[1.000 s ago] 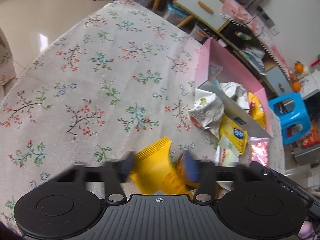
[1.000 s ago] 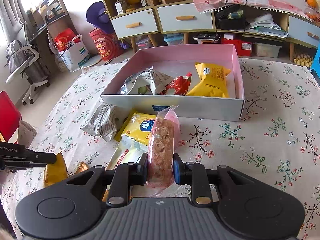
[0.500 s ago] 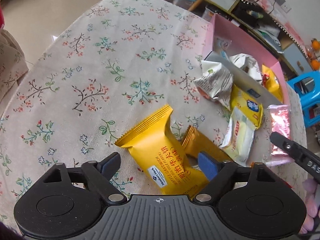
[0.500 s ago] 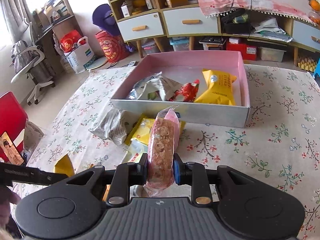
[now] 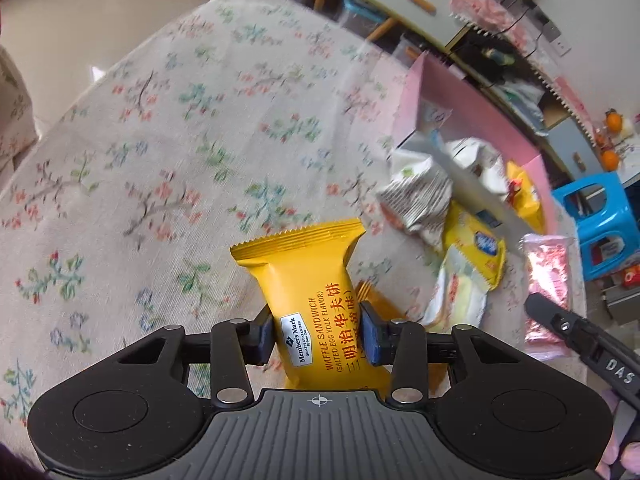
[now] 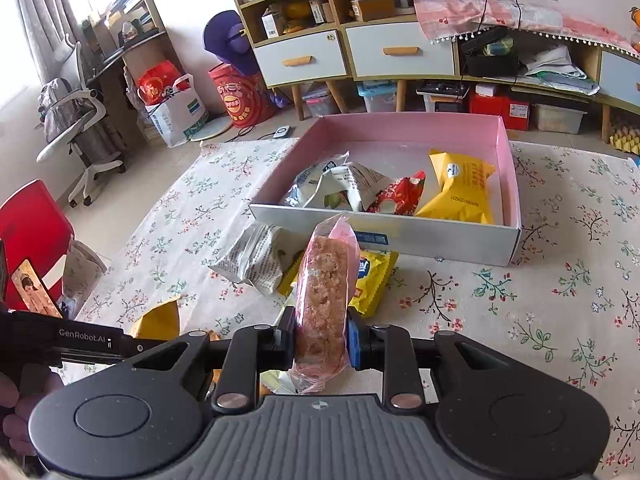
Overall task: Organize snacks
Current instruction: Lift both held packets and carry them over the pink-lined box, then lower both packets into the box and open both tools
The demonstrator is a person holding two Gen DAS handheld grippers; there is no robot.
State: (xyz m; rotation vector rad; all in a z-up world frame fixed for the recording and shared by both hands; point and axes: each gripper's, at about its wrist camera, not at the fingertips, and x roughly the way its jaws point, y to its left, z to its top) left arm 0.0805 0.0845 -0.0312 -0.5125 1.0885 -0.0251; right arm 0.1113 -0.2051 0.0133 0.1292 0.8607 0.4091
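Observation:
My left gripper (image 5: 316, 336) has its jaws closing, and both pads press the sides of a yellow waffle sandwich pack (image 5: 304, 264) that sticks up from the floral cloth. A second yellow pack (image 5: 376, 300) lies just behind it. My right gripper (image 6: 322, 340) is shut on a pink-wrapped cereal bar (image 6: 324, 280), held upright in front of the pink box (image 6: 400, 236). The box holds a yellow pack (image 6: 460, 188), a red pack and silver packs. In the left wrist view the cereal bar (image 5: 546, 264) shows at the right.
Loose on the cloth before the box lie a striped silver pack (image 6: 252, 260), a yellow pack with a blue logo (image 6: 368, 276) and a pale pack (image 5: 456, 296). A red chair (image 6: 28, 232) stands left, a blue stool (image 5: 600, 216) right, cabinets (image 6: 360, 52) behind.
The left jaws went from wide apart around the lying yellow pack to closed on its sides, and the pack now stands between them. The right gripper keeps hold of the bar.

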